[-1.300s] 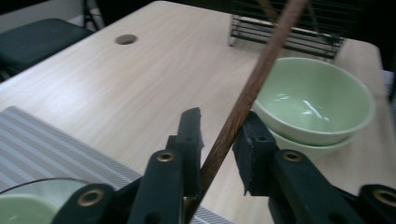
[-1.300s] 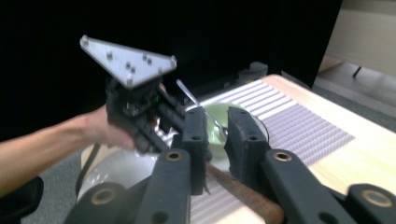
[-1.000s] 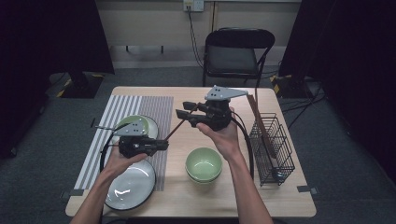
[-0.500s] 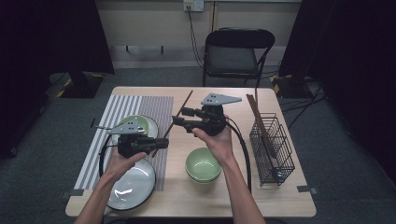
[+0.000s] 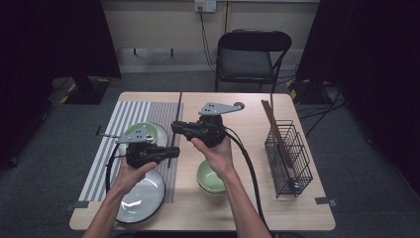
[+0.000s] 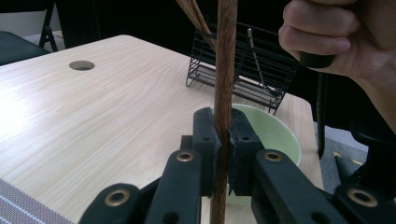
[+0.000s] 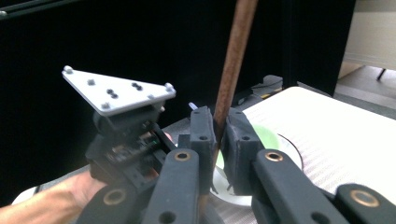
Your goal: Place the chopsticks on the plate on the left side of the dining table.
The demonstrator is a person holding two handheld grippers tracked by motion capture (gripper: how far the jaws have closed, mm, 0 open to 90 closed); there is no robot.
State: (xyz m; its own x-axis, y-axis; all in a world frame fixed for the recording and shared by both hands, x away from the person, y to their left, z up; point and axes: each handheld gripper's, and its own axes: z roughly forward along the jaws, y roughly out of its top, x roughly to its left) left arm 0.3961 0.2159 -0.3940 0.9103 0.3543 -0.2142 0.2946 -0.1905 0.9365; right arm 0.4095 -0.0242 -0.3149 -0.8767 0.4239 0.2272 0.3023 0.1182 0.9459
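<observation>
Pale wood table (image 5: pixel 247 106) (dark room): both hand-held grippers, left (image 5: pixel 166 153) and right (image 5: pixel 177 127), clamp 1 chopstick (image 5: pixel 177 116).

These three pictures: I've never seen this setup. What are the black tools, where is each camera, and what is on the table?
A person holds a two-jaw gripper in each hand. The high view looks down on the table; the other two cameras ride on the grippers and look along their jaws.

The left gripper and the right gripper, whose jaws have just been closing, both clamp one brown chopstick.

On the table: a striped mat, a green plate, a white plate, a green bowl and a wire rack holding more chopsticks.
</observation>
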